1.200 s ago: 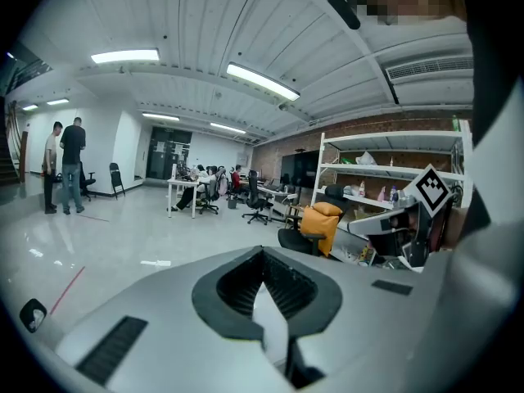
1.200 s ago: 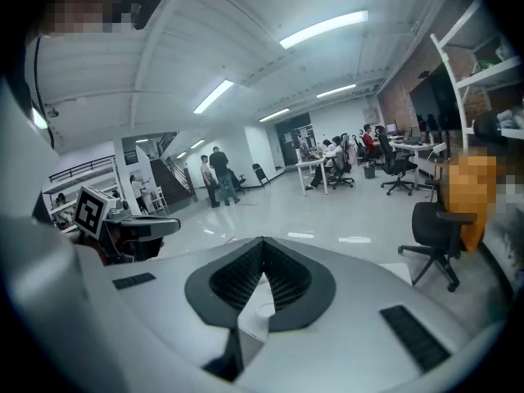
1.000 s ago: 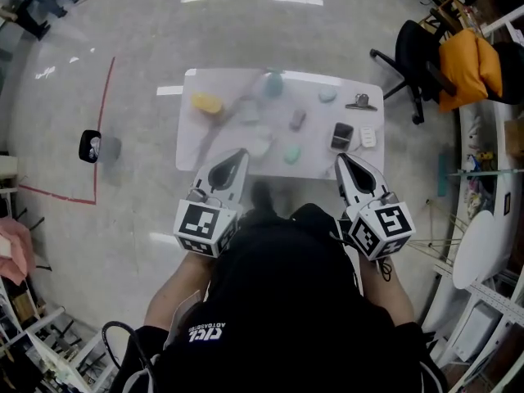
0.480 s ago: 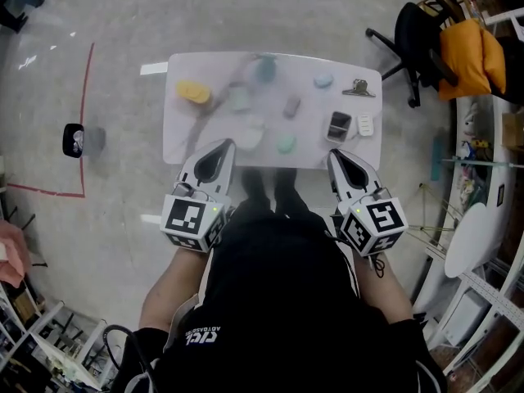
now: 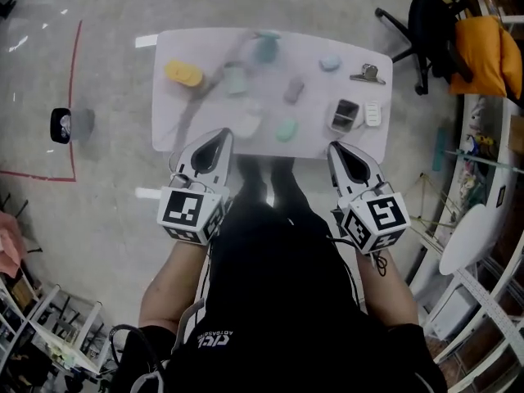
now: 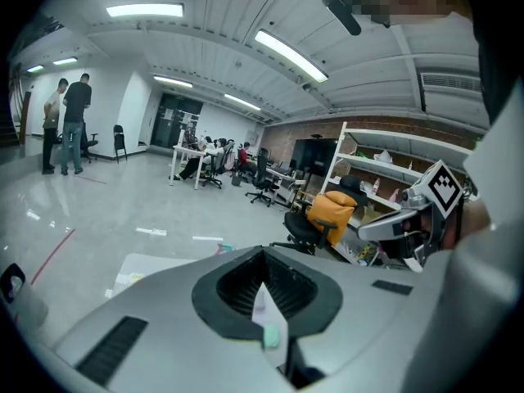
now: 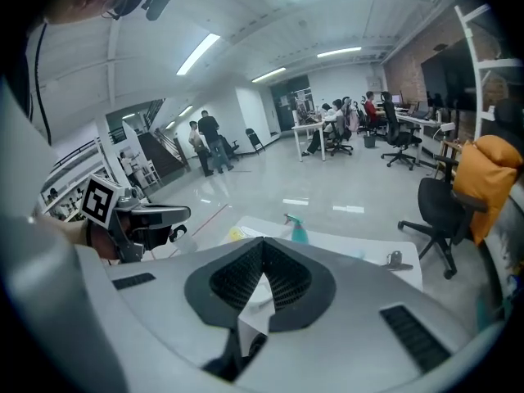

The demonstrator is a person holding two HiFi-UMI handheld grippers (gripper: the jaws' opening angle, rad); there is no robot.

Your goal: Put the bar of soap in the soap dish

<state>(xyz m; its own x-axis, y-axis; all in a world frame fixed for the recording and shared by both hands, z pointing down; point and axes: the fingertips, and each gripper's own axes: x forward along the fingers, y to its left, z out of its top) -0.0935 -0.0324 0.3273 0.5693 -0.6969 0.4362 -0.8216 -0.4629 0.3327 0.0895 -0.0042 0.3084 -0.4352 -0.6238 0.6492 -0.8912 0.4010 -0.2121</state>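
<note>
A white table [image 5: 176, 117] stands ahead of me with several small items on it. Among them are a pale green oval bar [image 5: 286, 129] near the front edge and a dark rectangular dish [image 5: 344, 115] to its right. Which piece is the soap I cannot tell at this size. My left gripper [image 5: 221, 135] hangs before the table's front edge at the left, jaws shut and empty. My right gripper [image 5: 336, 148] hangs at the front right, also shut and empty. Each gripper view shows its own jaw tips meeting, the left gripper [image 6: 264, 252] and the right gripper [image 7: 264, 240].
On the table also lie a yellow item [image 5: 183, 73], a teal spray bottle [image 5: 266, 47], a binder clip [image 5: 368, 74] and a small white piece [image 5: 372, 113]. A black office chair [image 5: 417, 23] and an orange bag [image 5: 483, 56] stand at right. Red floor tape [image 5: 74, 64] runs at left.
Both grippers have sunk lower in front of me, and the table has slid upward in the head view. The jaws of both stay shut, and nothing on the table has moved.
</note>
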